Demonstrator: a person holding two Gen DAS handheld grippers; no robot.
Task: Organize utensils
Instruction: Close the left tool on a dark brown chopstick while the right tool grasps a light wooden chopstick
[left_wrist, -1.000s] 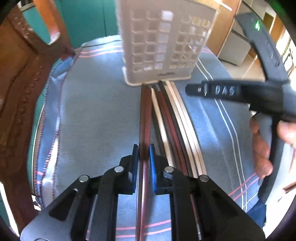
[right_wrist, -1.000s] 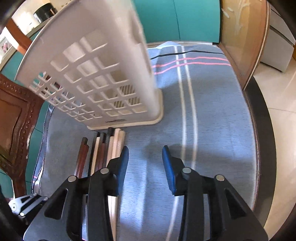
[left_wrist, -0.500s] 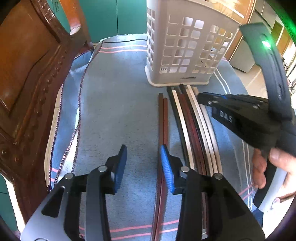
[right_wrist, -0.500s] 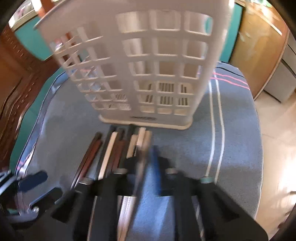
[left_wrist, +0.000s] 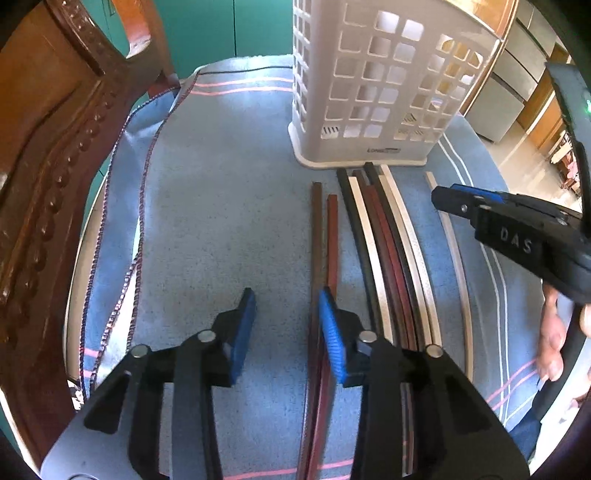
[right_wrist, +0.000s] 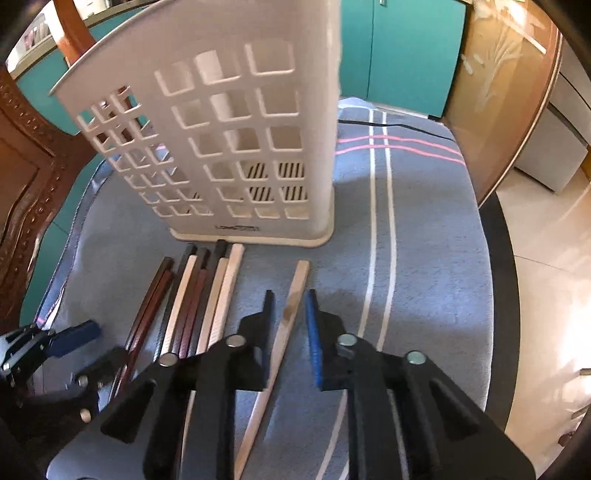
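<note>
A white lattice utensil holder (left_wrist: 373, 92) stands upright on the blue cloth; it also shows in the right wrist view (right_wrist: 229, 147). Several chopsticks, dark brown, black and pale wood, lie in a row in front of it (left_wrist: 384, 251) (right_wrist: 188, 299). Two brown chopsticks (left_wrist: 325, 236) lie slightly left of the row. My left gripper (left_wrist: 286, 317) is open and empty, with its right finger over the brown pair. My right gripper (right_wrist: 290, 314) is open, its jaws on either side of one pale chopstick (right_wrist: 291, 299) that lies apart from the row.
A carved wooden chair (left_wrist: 48, 155) stands at the left edge of the round table. The blue striped cloth (right_wrist: 413, 229) covers the table, with bare cloth to the right of the holder. The table's dark rim (right_wrist: 502, 258) curves at the right.
My left gripper opened, let go of the brown chopsticks and drew back. My right gripper swung left over the row and now straddles one pale chopstick that has moved apart from the row.
</note>
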